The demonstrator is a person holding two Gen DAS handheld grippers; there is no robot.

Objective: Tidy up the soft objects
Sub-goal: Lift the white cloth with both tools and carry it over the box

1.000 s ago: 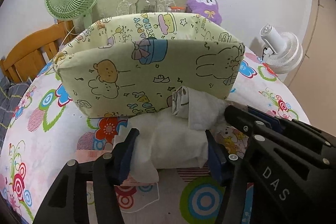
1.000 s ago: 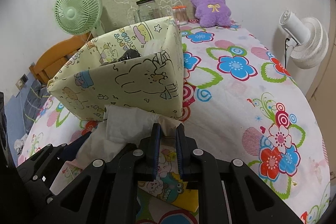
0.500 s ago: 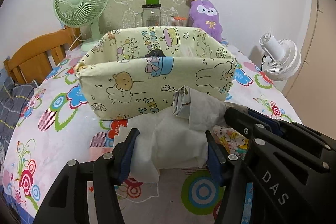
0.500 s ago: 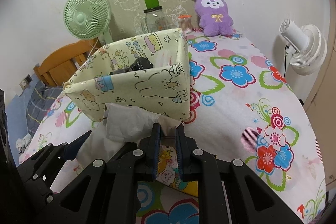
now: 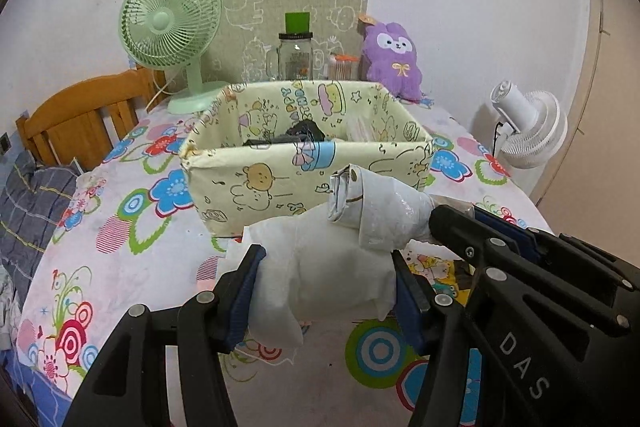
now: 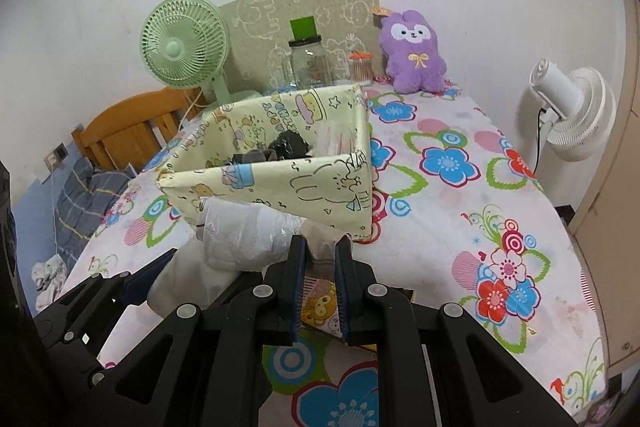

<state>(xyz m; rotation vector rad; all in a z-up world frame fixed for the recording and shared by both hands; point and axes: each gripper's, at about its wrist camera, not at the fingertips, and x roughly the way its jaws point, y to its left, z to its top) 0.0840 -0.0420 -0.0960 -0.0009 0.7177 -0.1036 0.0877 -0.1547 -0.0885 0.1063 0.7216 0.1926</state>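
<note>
both claws are carrying one soft bundle together: a white crumpled cloth-and-plastic bundle (image 5: 336,267), wadded tissue-like fabric at the wide end, a clear plastic-wrapped twisted neck at the other. left claw (image 5: 326,291) is clenched across the wide white end, blue pads pressing into both sides. right claw (image 6: 320,259) is pinched fully closed on the thin plastic neck; only a sliver of film is showing between its pads.

what is changing: compared with a second ago the bundle is riding higher. earlier it was sitting low against the front wall of the pale yellow cartoon-print fabric storage box (image 5: 280,183), and that wall was filling the view. now both cameras are looking over the rim and into the box, where a dark grey soft item (image 5: 304,133) and a clear packet are lying. the grips are looking unchanged across the frames, so this is reading as a lift, not a regrasp.

the bundle is hanging in the air just in front of the box's near wall, above the floral-print tablecloth on the counter (image 5: 120,227), not yet over the opening.

judgement: pickup is done and the carry is under way. the bundle is probably still needing more height and a forward move before it is clearing the rim. the loose white flap hanging below the left claw is looking likely to snag on the soft wall.
</note>
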